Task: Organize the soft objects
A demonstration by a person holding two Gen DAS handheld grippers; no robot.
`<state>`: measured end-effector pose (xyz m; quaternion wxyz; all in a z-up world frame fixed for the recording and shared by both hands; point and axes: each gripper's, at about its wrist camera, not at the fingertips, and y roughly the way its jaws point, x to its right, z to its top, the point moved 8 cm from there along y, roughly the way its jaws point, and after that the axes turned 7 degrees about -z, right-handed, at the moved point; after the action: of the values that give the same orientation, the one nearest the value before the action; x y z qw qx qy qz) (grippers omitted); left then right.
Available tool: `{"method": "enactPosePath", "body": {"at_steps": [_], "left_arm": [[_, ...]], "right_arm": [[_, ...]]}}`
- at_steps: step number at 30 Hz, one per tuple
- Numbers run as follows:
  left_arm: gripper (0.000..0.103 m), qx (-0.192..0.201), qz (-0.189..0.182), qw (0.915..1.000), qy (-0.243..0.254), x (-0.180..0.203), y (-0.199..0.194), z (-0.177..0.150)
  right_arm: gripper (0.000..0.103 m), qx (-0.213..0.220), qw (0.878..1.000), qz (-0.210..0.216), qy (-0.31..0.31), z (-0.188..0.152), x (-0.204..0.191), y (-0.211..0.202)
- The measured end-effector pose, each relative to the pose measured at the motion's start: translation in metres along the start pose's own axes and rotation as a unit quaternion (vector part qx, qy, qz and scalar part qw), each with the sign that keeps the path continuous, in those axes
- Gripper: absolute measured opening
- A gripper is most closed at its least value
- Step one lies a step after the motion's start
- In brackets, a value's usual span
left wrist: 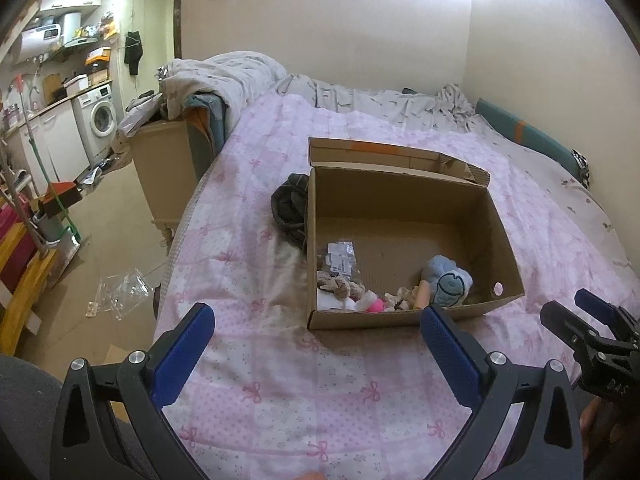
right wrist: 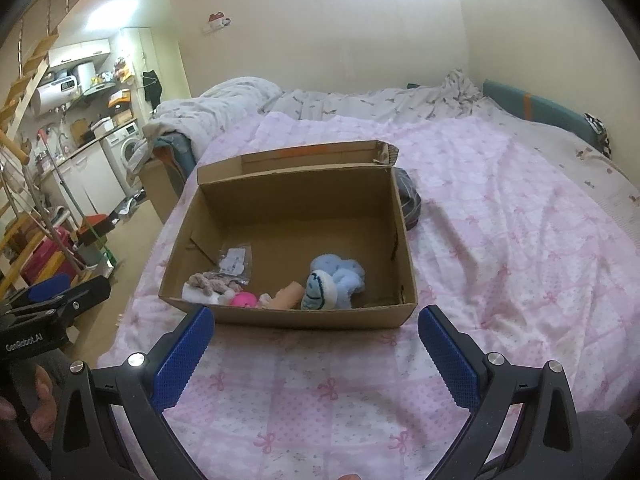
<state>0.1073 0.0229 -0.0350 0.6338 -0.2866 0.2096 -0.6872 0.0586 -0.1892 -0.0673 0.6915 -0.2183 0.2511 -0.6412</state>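
An open cardboard box (left wrist: 404, 196) (right wrist: 288, 196) stands on the pink bedspread. Along its near wall lie a blue plush toy (left wrist: 448, 280) (right wrist: 334, 280), a pink ball (left wrist: 375, 306) (right wrist: 244, 300), a beige scrunchie (left wrist: 338, 285) (right wrist: 212, 283), a tan piece (right wrist: 286, 296) and a clear packet (left wrist: 340, 258) (right wrist: 236, 260). A dark soft item (left wrist: 290, 206) (right wrist: 408, 202) lies outside, against the box's side. My left gripper (left wrist: 318, 338) and right gripper (right wrist: 316, 338) are both open and empty, hovering over the bedspread just short of the box. The right gripper also shows at the left view's edge (left wrist: 576, 312).
A rumpled grey duvet (left wrist: 224, 76) and sheets lie at the far end of the bed. A teal headboard (left wrist: 520, 128) runs along the right. A beige cabinet (left wrist: 164, 168) stands off the bed's left side. Floor clutter, plastic packaging (left wrist: 120, 292) and a washing machine (left wrist: 100, 116) are further left.
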Motion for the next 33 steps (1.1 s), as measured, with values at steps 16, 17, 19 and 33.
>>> {"method": "enactPosePath", "body": {"at_steps": [16,17,19,33], "left_arm": [[0.103,-0.001,-0.008,1.0000,-0.003,0.0011,-0.0005,0.0000],[0.103,-0.001,-0.008,1.0000,-0.003,0.0015,-0.0003,-0.0001],[0.103,-0.002,-0.007,1.0000,-0.003,0.0009,-0.0002,-0.0004],[0.103,-0.005,-0.009,0.9999,-0.001,0.0018,0.0006,-0.0031]], "right_arm": [[0.103,-0.003,1.000,-0.003,-0.001,-0.0007,-0.0001,0.0013],[0.103,-0.003,1.000,-0.003,-0.001,-0.0007,-0.0001,0.0013],[0.103,-0.004,1.000,-0.004,-0.003,-0.0009,-0.0001,0.0017],[0.103,-0.003,1.000,-0.003,-0.002,-0.0005,0.0003,0.0014]]}}
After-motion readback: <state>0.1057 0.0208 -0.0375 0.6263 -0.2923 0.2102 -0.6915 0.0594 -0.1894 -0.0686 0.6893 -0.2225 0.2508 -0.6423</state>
